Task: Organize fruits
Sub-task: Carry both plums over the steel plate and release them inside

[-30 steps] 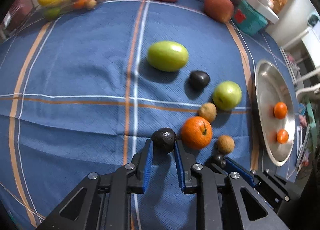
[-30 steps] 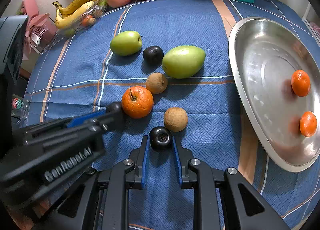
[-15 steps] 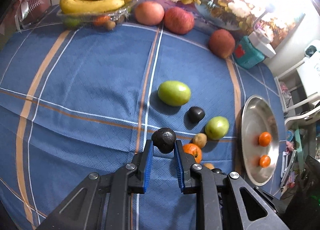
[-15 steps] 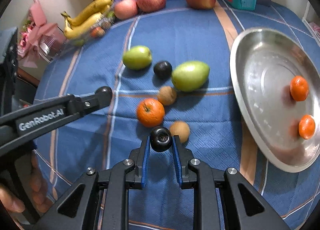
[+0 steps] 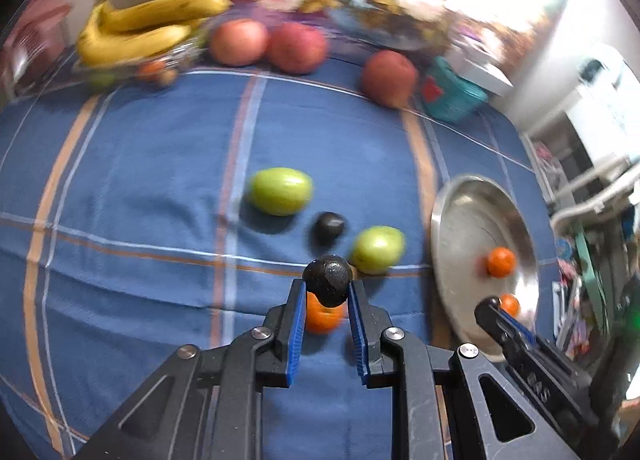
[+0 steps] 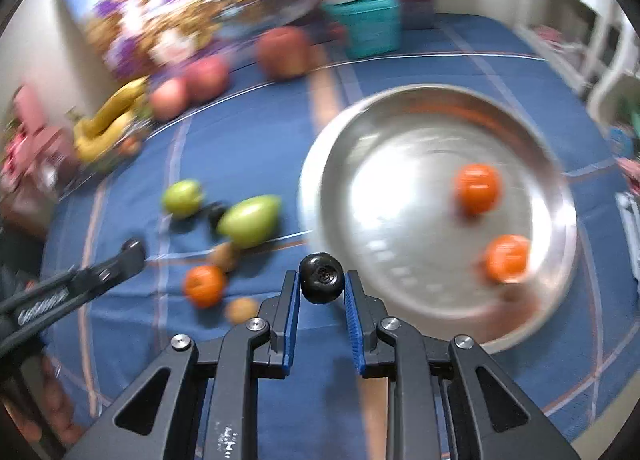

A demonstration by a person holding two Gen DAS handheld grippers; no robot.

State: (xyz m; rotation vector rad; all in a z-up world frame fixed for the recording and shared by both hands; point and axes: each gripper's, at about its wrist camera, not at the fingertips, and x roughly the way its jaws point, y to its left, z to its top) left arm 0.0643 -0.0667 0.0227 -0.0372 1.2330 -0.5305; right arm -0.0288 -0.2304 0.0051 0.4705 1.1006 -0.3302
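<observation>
A: Starting at the left of the worktop (image 5: 120,180), what do we have?

B: In the left wrist view we see bananas (image 5: 140,28) at the far left corner, then red apples (image 5: 268,44) along the back edge of the blue checked cloth. Nearer the middle lie a large green fruit (image 5: 280,191), a loose dark plum (image 5: 329,226) and a smaller green fruit (image 5: 378,249).

A: And our left tongs (image 5: 327,292)?

B: Closed narrowly on a dark plum of their own, the left plum (image 5: 327,280), pinched between the blue pads and lifted above the cloth, with an orange (image 5: 322,320) on the cloth showing behind it.

A: Further right?

B: Our right tongs (image 6: 321,287) grip another dark plum, the right plum (image 6: 321,278), in the same way. In the right wrist view it hangs just by the near-left rim of the steel tray (image 6: 320,180), over the cloth rather than clearly over the metal. The picture is blurred, so we cannot place it finer.

A: What is in the tray?

B: Two small tangerines (image 6: 478,186), lying apart on its right half.
</observation>
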